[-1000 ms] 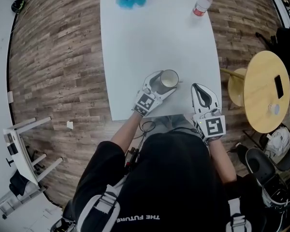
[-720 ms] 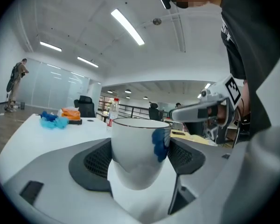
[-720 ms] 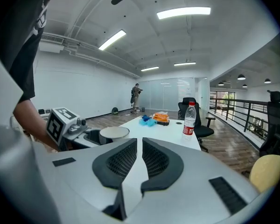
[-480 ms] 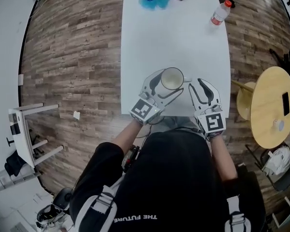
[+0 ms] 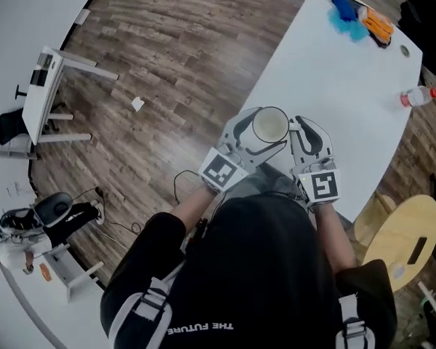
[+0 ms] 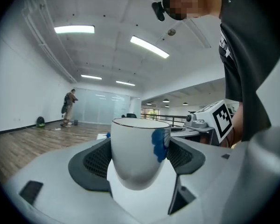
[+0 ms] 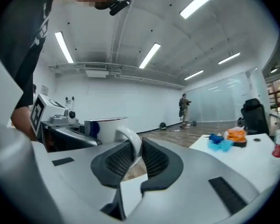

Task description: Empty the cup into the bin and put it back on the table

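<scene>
Head view, person seated at near corner of white table (image 5: 349, 71). White cup (image 5: 269, 126) upright, rim up, at that corner just in front of person; whether it rests on the top can't be told. L: left gripper (image 6: 139, 158) clamped on cup body, one pad each side; blue mark (image 6: 159, 143) on cup wall. R: right gripper (image 7: 134, 155) w/ jaws closing on cup's handle (image 7: 132, 141), which sits between the pads, touching both. Far end of table: plastic bottle (image 5: 418, 97) lying near the edge, blue cloth (image 5: 343, 9) beside orange item (image 5: 378, 24).
</scene>
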### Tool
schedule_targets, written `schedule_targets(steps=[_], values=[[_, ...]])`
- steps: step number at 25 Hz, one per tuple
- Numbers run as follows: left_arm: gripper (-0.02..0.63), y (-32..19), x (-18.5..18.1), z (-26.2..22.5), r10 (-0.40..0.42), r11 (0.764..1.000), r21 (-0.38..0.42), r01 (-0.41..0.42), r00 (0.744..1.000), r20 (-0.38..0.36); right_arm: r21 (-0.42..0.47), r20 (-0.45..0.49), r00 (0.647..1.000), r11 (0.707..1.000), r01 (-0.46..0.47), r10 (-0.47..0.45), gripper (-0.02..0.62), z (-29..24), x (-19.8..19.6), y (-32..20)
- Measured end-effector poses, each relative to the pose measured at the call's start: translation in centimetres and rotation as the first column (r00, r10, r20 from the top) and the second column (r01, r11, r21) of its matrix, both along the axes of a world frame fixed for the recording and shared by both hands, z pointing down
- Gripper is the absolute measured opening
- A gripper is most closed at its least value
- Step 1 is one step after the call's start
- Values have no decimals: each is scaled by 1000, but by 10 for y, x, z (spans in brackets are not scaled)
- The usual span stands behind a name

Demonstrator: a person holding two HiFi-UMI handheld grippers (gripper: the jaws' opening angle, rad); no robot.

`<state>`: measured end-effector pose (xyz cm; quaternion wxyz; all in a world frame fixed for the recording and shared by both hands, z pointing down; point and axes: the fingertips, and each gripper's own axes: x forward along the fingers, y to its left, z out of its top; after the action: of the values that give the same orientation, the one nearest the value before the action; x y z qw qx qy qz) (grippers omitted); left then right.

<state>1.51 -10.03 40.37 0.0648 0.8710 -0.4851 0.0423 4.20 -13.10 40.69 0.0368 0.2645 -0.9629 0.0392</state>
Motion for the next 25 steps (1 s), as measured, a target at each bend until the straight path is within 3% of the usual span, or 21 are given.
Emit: schedule_targets(steps=[4,7,11,17,21,25], values=[[368,39,-89,-6,-211,977,-25,210,977,-15,-101,50,981,976,192,-187,57,2,-93,35],[368,75,-155,3,-348,936,-55,347,937,-23,-218,61,943,918,332,-326,57,14,-162,70],[368,125,-219,40,-487,864,-192,466,870,-83,-341,-25,888,839,424,-459,57,50,-231,118],[368,164,-270,107,-600,767,-387,511,786,-152,-483,-133,804,746,458,-579,57,118,-284,157],[368,173,-290,161,-632,718,-498,486,754,-176,-570,-188,763,702,427,-618,57,173,-304,166],[368,201,-287,221,-686,641,-636,430,693,-222,-653,-259,702,656,378,-663,57,232,-304,193]])
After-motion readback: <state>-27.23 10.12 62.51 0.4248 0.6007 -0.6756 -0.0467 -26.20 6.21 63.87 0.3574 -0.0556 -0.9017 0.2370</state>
